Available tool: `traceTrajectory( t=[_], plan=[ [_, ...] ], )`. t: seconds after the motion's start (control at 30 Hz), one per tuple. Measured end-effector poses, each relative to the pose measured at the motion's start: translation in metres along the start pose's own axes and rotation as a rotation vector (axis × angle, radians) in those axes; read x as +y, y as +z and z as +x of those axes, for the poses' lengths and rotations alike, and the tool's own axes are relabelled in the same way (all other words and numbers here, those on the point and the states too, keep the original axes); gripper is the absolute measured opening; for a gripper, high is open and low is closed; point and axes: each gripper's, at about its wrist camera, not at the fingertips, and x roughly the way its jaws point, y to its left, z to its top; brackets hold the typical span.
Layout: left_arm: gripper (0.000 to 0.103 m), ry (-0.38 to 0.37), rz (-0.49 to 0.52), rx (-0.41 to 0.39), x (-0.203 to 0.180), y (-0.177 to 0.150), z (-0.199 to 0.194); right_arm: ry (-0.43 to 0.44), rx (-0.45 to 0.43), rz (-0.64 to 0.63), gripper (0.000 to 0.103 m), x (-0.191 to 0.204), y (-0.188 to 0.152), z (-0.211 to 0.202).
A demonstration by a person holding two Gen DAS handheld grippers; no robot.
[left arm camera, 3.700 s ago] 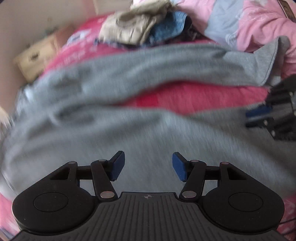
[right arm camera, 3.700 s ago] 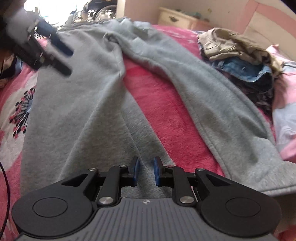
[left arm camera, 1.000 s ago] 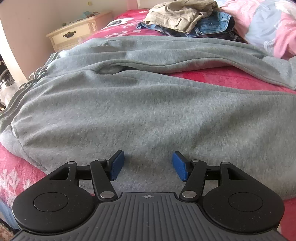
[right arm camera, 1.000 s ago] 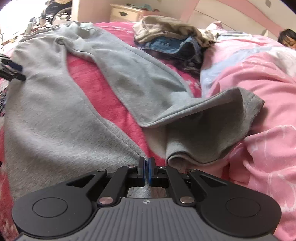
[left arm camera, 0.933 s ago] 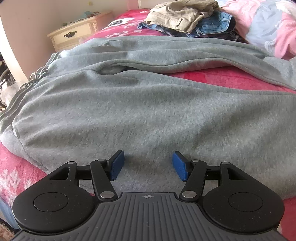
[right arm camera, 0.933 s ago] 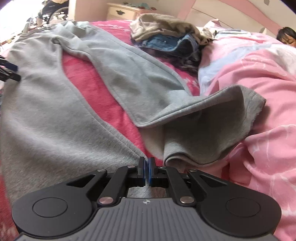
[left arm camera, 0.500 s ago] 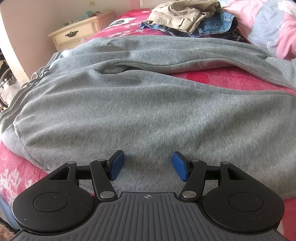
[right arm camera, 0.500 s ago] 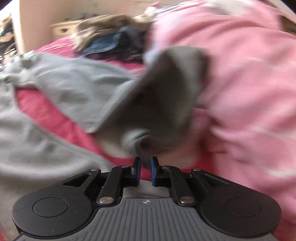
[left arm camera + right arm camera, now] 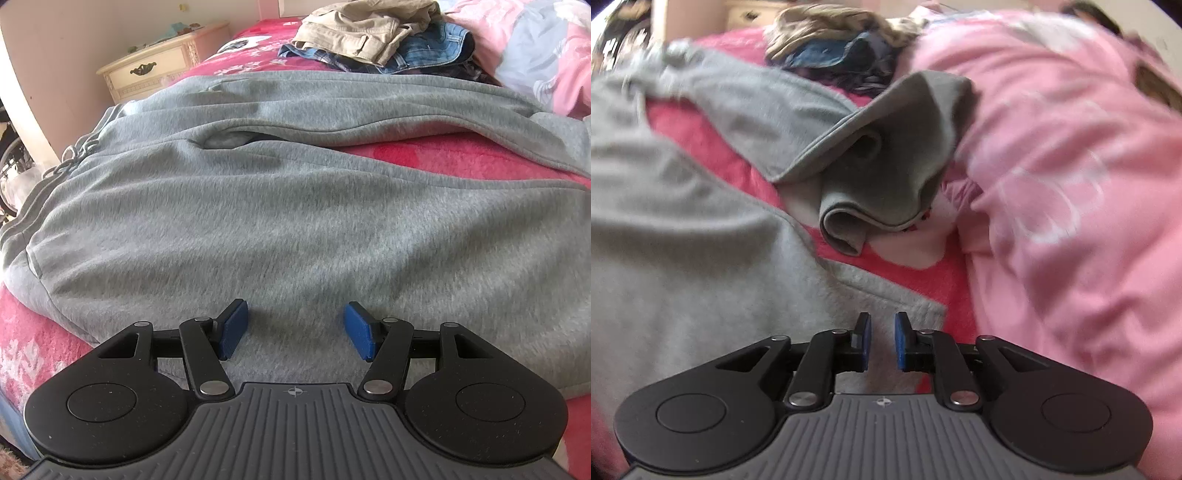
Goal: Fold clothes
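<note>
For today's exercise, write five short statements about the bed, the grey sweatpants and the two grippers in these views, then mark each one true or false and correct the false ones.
1. The grey sweatpants lie spread on a red blanket. True.
2. The left gripper is clamped on the waistband. False: its jaws stand apart over the fabric, gripping nothing.
3. A pile of khaki and denim clothes sits beyond the sweatpants. True.
4. The right gripper is shut on a leg cuff. False: its jaws are opening, with nothing pinched between them.
5. The far leg's cuff lies flat and straight. False: it is crumpled and folded over beside the pink quilt.
</note>
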Motion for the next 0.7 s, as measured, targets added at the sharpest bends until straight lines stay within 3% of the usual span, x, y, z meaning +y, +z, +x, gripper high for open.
traceTrajectory(
  t=[0.13,0.33,0.47,0.53,0.6,0.7],
  plan=[
    [0.059,0.001,0.005,-0.001,0.000,0.000,0.000,-0.051,-0.007,-0.149,0.036,0.006,0.002,0.008],
    [0.061,0.003,0.012,0.000,0.000,0.001,0.001,0.068,0.048,-0.303,0.041,0.012,0.003,0.030],
    [0.062,0.006,0.014,-0.003,0.000,0.001,0.002,0.141,0.076,-0.259,0.038,0.001,0.010,0.039],
    [0.062,0.008,0.016,-0.005,-0.001,0.000,0.002,0.164,0.093,-0.209,0.015,-0.004,0.014,0.040],
    [0.063,0.008,0.016,-0.006,0.000,0.000,0.002,0.151,0.093,-0.175,0.001,-0.008,0.016,0.037],
    [0.064,0.012,0.019,-0.008,-0.001,0.000,0.003,0.132,0.053,-0.108,0.001,-0.017,0.014,0.025]
  ],
)
